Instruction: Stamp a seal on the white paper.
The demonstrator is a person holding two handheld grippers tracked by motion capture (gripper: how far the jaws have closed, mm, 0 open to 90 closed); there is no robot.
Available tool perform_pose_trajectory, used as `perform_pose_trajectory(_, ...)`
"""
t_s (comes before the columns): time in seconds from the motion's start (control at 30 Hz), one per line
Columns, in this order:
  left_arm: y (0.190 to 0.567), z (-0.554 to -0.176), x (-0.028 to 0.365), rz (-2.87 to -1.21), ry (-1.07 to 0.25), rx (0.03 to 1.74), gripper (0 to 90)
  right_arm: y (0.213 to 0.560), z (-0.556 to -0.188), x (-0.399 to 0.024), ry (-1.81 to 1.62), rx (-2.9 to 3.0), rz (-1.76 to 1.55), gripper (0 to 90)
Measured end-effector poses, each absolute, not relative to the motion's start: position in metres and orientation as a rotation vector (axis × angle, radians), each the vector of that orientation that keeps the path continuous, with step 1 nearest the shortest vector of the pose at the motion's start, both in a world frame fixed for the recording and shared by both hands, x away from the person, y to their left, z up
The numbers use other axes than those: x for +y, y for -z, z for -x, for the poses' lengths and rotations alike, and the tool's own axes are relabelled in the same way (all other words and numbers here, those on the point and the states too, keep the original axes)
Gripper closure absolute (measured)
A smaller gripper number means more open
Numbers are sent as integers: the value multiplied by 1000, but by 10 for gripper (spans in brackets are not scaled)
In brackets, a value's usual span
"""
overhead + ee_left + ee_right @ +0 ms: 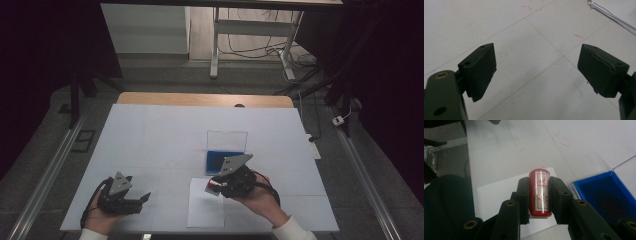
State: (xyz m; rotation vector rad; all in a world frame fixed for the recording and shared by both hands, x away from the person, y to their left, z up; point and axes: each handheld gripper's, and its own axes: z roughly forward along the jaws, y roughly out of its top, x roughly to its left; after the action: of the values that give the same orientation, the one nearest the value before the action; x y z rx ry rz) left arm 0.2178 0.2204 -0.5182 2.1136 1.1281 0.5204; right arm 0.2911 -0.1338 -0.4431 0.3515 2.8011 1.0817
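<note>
My right gripper (539,192) is shut on a red stamp (539,192), a cylinder with a silver label bearing red characters. It hovers over a white sheet of paper (496,195); in the high view the right gripper (216,186) is above the top edge of that paper (205,210). A blue ink pad (606,195) in a clear open case lies just to the right; in the high view the ink pad (216,161) sits behind the gripper. My left gripper (142,199) rests at the front left, open, and its jaws stand wide apart over bare table (536,72).
The white table cover (150,140) shows faint grid lines and small red marks (579,35). The case's clear lid (227,140) stands upright behind the pad. A paper edge (609,13) lies at the far right of the left gripper view. Floor and desk legs lie beyond the table.
</note>
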Motion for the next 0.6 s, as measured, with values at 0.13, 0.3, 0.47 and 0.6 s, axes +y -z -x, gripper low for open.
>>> perform_pose_trajectory(0.13, 518, -218, 220, -2114, -520, 1129, 156, 447, -291, -131, -1057, 2811, -350, 700)
perform_pose_trajectory(0.3, 519, -218, 220, -2116, -518, 1127, 157, 453, -290, -127, -1001, 2823, -337, 700)
perform_pose_trajectory(0.47, 518, -218, 220, -2116, -519, 1127, 156, 458, -289, -122, -988, 2835, -320, 700)
perform_pose_trajectory(0.6, 518, -218, 220, -2119, -519, 1126, 157, 461, -287, -118, -974, 2841, -308, 699)
